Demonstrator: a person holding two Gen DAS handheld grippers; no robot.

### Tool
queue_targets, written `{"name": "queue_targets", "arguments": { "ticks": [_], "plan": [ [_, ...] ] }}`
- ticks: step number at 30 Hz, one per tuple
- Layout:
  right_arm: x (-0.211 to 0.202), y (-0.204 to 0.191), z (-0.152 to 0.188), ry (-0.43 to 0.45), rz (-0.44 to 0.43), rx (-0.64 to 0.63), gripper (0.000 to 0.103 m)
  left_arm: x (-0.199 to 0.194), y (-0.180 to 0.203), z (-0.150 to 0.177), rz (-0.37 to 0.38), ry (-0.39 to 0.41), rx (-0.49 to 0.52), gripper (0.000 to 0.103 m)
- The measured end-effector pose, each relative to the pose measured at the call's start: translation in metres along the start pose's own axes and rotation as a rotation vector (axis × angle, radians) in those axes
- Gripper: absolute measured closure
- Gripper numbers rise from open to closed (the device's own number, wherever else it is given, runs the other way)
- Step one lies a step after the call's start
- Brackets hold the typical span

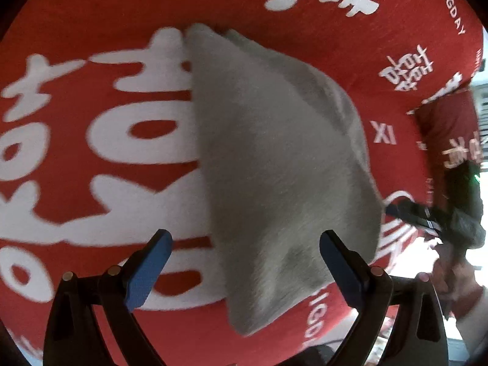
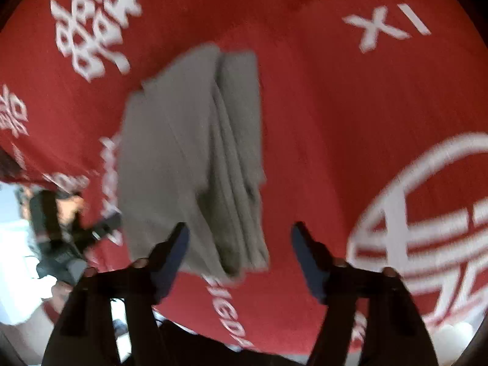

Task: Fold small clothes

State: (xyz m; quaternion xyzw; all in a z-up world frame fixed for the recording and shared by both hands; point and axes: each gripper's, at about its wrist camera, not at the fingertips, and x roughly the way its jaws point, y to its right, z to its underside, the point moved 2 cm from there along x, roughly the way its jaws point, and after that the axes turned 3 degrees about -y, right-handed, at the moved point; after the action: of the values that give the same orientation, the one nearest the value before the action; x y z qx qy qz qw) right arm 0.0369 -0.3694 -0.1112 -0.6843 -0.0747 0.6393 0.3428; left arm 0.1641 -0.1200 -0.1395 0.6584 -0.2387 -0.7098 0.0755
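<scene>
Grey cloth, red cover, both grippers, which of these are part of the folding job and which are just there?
In the job:
grey cloth, folded
left gripper, open
right gripper, open

Just there:
red printed cover underneath

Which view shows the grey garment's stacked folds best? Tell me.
The right wrist view: the grey garment shows its layered fold edges there. The left wrist view shows mainly one smooth grey top surface and hardly any layers.
</scene>
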Motion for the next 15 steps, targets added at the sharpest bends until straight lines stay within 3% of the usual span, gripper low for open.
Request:
{"name": "queue_targets", "arguments": {
  "ticks": [3,7,11,15],
  "plan": [
    [0.013,0.006,-0.034,-0.011,-0.082,0.002,0.026,0.011,-0.002,-0.008,0.076,-0.031,-0.006,0.005],
    [0.04,0.013,-0.065,-0.057,-0.145,0.0,0.026,0.021,0.009,-0.007,0.099,-0.03,0.029,0.005],
    [0.063,0.013,-0.082,-0.107,-0.168,-0.016,0.024,0.029,0.011,-0.012,0.098,-0.034,0.019,0.005],
    [0.066,-0.008,-0.089,-0.125,-0.286,-0.07,0.023,0.031,0.01,-0.019,0.123,-0.021,0.01,0.002]
  ]
}}
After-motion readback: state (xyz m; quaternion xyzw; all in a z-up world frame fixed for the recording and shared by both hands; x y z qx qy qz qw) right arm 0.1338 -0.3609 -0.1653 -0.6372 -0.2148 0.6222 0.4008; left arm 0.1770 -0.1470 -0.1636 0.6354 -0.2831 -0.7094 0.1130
